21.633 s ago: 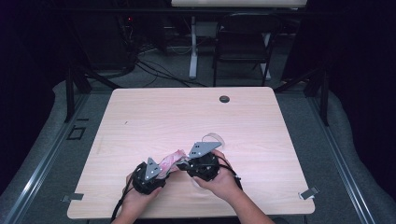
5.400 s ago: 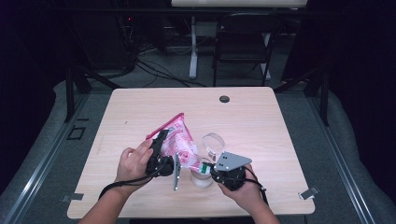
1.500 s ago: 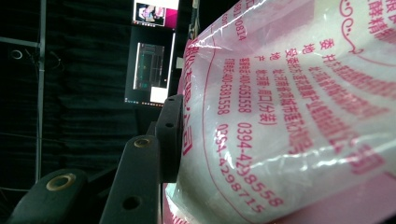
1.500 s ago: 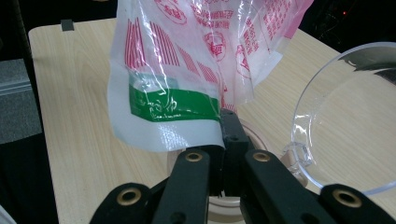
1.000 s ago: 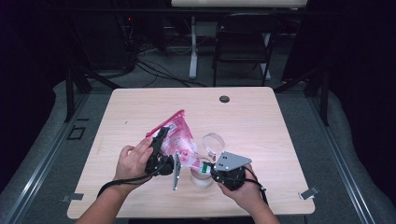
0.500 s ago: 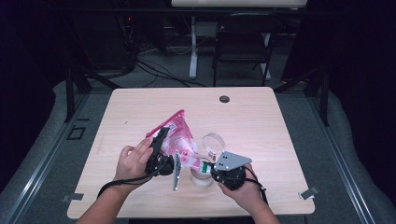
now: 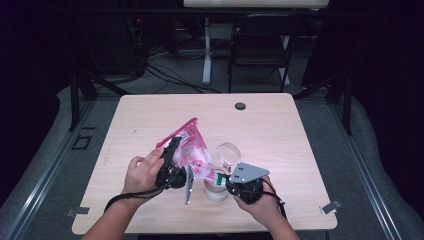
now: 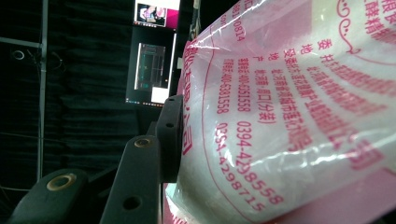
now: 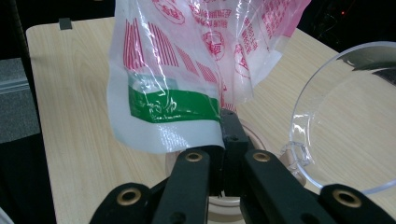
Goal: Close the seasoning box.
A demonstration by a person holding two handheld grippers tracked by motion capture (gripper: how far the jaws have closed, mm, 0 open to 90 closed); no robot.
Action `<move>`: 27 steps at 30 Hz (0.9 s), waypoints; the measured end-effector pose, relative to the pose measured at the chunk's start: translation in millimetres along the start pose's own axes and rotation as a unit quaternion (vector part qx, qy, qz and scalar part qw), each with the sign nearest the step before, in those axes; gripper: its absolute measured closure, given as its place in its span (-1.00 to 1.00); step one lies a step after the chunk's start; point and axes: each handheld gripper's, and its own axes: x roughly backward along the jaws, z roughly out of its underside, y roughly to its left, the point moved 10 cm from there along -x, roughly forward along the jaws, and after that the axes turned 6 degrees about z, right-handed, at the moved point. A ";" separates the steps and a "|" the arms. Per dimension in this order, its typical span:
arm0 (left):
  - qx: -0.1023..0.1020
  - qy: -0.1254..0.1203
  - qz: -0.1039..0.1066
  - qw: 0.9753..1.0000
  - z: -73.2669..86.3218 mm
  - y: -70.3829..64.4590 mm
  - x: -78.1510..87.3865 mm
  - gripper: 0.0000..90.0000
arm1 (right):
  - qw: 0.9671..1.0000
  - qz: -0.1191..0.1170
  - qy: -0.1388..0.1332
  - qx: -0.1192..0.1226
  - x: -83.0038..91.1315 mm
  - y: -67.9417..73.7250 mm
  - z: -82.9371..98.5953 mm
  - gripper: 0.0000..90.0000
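Observation:
A clear plastic bag (image 7: 189, 145) with pink print and white powder inside hangs tilted above the table. My left gripper (image 7: 175, 143) is shut on its upper part; one finger (image 8: 169, 135) presses against the bag (image 8: 289, 116), and the other is hidden behind it. My right gripper (image 9: 227, 122) is shut on the bag's lower corner, by the green band (image 9: 173, 109). That corner (image 7: 215, 176) sits just over a clear jar (image 7: 216, 193). The jar's round hinged lid (image 7: 228, 152) stands open, and it appears large at the right (image 9: 345, 121) in the right gripper view.
The light wooden table (image 7: 280, 125) has a small black round disc (image 7: 240, 106) near its far edge. A dark chair (image 7: 260, 45) and cables stand on the floor beyond. Both hands work close to the table's front edge.
Nothing has visibly moved in the last second. Since the earliest frame the bag has been raised and tilted, with the left gripper up at the left and the right gripper low by the jar.

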 end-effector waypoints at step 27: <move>-0.004 -0.006 0.005 1.000 -5.6 -4.5 0.6 0.42 | 1.000 0.004 0.003 -0.009 0.5 -4.7 4.2 1.00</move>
